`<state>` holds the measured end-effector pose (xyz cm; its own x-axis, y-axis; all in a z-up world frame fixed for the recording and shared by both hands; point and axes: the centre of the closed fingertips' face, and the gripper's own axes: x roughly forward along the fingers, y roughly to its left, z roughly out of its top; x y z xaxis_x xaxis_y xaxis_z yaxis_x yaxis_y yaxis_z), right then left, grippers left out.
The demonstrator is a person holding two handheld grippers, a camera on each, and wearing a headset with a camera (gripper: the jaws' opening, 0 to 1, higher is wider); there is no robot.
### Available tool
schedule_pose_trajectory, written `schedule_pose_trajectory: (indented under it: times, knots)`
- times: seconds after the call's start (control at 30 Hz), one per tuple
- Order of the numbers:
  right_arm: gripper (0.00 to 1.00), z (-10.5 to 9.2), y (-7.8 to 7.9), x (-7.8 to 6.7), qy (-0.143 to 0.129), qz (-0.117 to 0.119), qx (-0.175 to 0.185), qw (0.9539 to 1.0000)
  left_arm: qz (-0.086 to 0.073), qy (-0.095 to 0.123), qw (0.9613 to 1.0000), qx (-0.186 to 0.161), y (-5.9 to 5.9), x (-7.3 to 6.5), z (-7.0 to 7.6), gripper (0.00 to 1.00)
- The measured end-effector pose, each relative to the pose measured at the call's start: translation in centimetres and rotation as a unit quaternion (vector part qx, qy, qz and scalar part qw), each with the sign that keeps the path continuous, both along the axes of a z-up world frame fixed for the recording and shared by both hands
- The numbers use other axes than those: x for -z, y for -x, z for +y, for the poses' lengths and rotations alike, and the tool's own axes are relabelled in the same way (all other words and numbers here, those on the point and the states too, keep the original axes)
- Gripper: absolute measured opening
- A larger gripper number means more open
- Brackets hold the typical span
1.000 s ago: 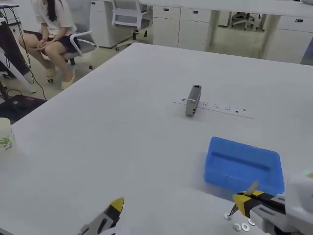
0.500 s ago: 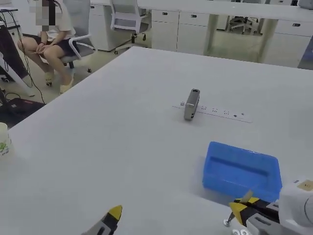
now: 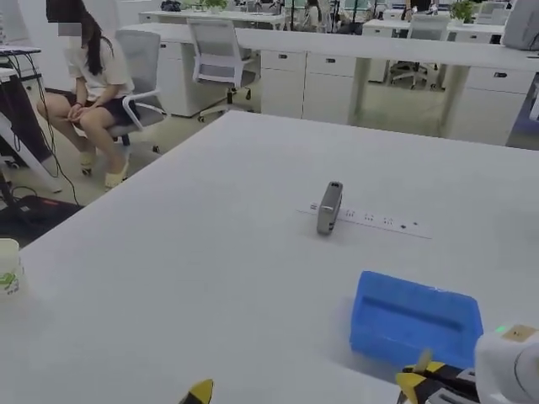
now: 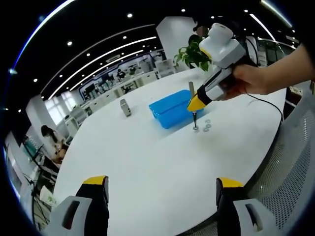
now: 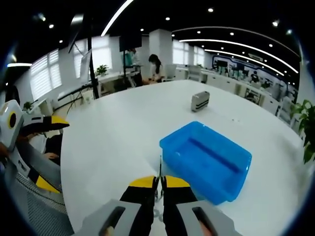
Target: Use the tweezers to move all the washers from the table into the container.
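the left tongs (image 4: 162, 181) stood wide apart over the worktop (image 4: 147, 162). the right tongs (image 5: 159, 181) were clamped on the tweezers (image 5: 160, 167), pointing down at the washers (image 4: 204, 128), which lay on the worktop just beside the blue container (image 4: 170, 109).

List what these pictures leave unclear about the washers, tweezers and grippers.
1. Washers: left gripper view, too small to count.
2. Tweezers: too small there to tell whether the tips grip a washer; in the right gripper view the right gripper hides the tips behind its jaws.
3. Left gripper: head view, cut off by the bottom edge.
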<state>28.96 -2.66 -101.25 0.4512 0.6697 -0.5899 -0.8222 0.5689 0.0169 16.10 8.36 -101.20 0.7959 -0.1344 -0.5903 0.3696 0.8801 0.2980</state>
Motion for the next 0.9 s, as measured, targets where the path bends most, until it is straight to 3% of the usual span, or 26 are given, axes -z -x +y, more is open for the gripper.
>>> schedule_pose_trajectory:
  times: [0.23,0.9]
  knots:
    - [0.01,0.1,-0.3,-1.9,-0.003,-0.011,-0.004,0.9999,-0.002,0.0,1.0,-0.002,0.0,-0.1,0.1,0.96]
    - [0.01,0.3,-2.1,-5.4,-0.005,-0.037,0.002,0.9993,-0.02,0.013,0.9997,-0.006,-0.2,-0.8,0.0,0.99]
